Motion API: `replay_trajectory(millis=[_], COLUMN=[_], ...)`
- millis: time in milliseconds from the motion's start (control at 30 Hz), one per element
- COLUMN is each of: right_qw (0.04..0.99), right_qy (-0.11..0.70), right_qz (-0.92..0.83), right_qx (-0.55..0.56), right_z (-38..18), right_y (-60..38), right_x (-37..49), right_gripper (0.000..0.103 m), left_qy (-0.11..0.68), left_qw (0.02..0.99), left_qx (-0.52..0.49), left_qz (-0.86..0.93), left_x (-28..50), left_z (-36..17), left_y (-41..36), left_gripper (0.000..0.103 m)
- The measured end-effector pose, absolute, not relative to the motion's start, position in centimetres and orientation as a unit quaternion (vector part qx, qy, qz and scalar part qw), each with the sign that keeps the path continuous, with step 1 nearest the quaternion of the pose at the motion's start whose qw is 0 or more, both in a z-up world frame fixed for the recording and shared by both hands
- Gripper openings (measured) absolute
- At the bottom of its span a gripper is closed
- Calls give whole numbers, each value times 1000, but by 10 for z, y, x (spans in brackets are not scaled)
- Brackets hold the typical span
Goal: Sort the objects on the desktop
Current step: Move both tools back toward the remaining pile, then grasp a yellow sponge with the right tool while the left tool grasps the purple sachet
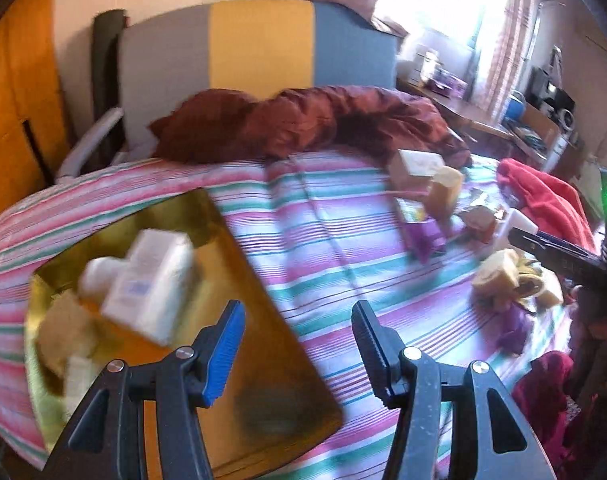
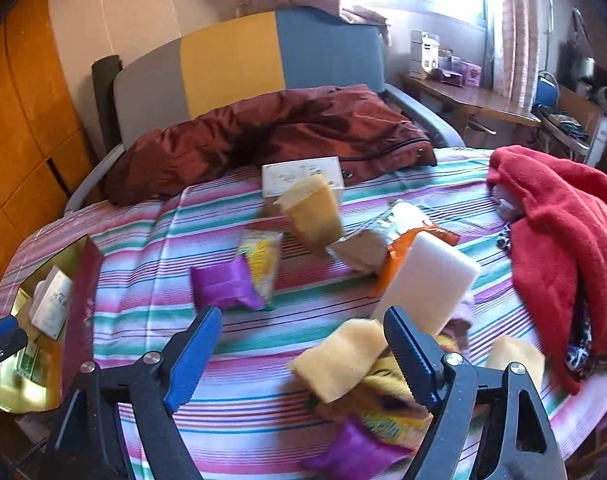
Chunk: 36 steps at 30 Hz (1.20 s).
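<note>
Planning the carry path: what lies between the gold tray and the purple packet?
Only bare striped bedcover between gold tray and purple packet, per the right wrist view.

The striped bedsheet (image 2: 231, 404) is matt woven cloth, and beside it on the left the gold tray (image 1: 263, 364) looks glossy, mirror-like card or foil, holding a smooth white paper carton (image 1: 151, 284). Spread on the sheet are porous, rough yellow sponges (image 2: 339, 360), a smooth matt white foam block (image 2: 427, 280), a shiny purple plastic packet (image 2: 223, 284) and a crinkled silvery foil wrapper (image 2: 403, 216). At the sheet's right edge lies a fuzzy red fleece cloth (image 2: 559, 240); at its far edge, a sheeny rust-brown quilted jacket (image 2: 271, 128).
</note>
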State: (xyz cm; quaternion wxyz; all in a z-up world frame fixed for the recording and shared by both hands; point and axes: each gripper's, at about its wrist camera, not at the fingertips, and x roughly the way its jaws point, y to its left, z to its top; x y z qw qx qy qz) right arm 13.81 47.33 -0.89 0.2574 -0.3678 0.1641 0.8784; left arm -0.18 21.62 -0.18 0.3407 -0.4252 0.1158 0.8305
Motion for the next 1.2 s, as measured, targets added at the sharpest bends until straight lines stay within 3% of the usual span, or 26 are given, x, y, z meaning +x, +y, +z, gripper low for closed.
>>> replay_trajectory(millis=[467, 1000, 1100, 1200], right_qw=[251, 206, 206, 201], right_qy=[130, 52, 57, 63], right_qz=[889, 874, 872, 872], right_qx=[-361, -436, -440, -443], right_z=[-3, -51, -57, -61], right_y=[516, 550, 557, 561], right_x=[105, 10, 8, 6], right_gripper=[83, 86, 83, 71], left_qy=[133, 117, 119, 116], left_qw=[403, 414, 410, 407], left_qx=[-468, -498, -502, -507], left_qz=[775, 753, 752, 751], left_x=[-6, -23, -25, -27], left_z=[-41, -70, -76, -79], left_y=[336, 391, 399, 405], left_gripper=[57, 64, 65, 65])
